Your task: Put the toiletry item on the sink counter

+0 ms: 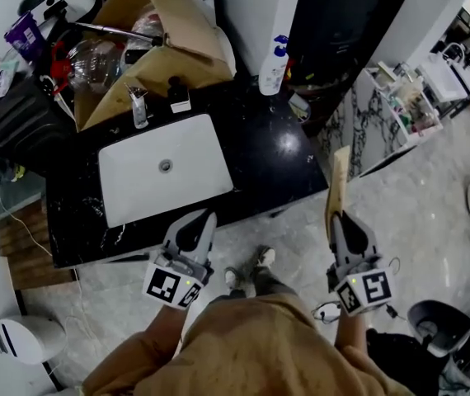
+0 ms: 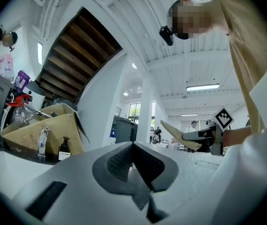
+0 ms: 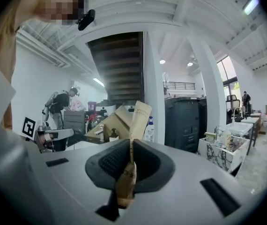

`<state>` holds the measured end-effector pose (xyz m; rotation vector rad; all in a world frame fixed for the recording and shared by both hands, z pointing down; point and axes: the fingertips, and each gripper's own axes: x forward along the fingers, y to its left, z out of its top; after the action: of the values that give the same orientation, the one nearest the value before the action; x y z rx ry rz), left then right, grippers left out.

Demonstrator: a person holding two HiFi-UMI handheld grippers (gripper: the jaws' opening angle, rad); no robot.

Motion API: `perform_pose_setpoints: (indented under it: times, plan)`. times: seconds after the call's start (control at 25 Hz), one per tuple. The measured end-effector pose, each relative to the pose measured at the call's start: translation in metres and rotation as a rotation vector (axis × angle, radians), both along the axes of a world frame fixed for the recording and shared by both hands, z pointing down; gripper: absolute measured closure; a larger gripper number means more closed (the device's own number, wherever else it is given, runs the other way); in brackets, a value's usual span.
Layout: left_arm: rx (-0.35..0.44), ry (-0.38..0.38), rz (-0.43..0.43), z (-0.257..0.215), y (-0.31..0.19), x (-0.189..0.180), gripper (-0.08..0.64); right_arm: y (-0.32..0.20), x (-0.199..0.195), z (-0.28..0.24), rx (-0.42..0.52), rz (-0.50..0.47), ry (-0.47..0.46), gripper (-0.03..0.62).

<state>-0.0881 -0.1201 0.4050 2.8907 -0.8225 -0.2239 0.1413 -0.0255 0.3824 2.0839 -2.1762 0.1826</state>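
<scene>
A flat tan toiletry sachet stands upright in my right gripper, which is shut on its lower end; the right gripper view shows the sachet pinched between the pads and sticking up past them. That gripper hangs over the floor, just right of the black sink counter and short of its front corner. My left gripper is shut with nothing in it, at the counter's front edge below the white basin. In the left gripper view the pads meet, and the sachet shows off to the right.
At the back of the counter stand a faucet, a small dark bottle, a white pump bottle and an open cardboard box of clutter. A marble-patterned rack stands right of the counter. The person's shoes are on the floor.
</scene>
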Motion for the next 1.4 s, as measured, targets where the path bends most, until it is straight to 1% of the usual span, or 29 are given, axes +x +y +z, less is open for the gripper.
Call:
perform_pose_setpoints:
  times: [0.12,0.32,0.44,0.64,0.84,1.04,1.24,1.4]
  plan:
    - [0.018,-0.008,-0.004,-0.005,-0.015,0.013,0.558,-0.018,0.013,0.0,0.014,-0.014,-0.002,0.561]
    - [0.049,-0.009,-0.047,-0.016,-0.037,0.032,0.557,-0.06,0.036,-0.014,0.068,-0.064,0.007,0.561]
    - [0.062,-0.025,-0.065,-0.022,-0.051,0.049,0.558,-0.082,0.049,-0.02,0.085,-0.098,0.002,0.561]
    - [0.083,-0.047,-0.12,-0.031,-0.074,0.065,0.557,-0.11,0.064,-0.002,0.043,-0.157,-0.037,0.561]
    - [0.061,-0.062,-0.184,-0.024,-0.086,0.07,0.557,-0.137,0.07,0.014,0.01,-0.218,-0.051,0.561]
    - [0.05,-0.073,-0.216,-0.017,-0.092,0.074,0.557,-0.157,0.07,0.023,0.003,-0.26,-0.056,0.561]
    - [0.045,-0.076,-0.221,-0.014,-0.091,0.077,0.557,-0.164,0.068,0.037,-0.024,-0.278,-0.059,0.561]
    - [0.042,-0.078,-0.231,-0.014,-0.088,0.073,0.557,-0.177,0.073,0.06,-0.061,-0.257,-0.064,0.561]
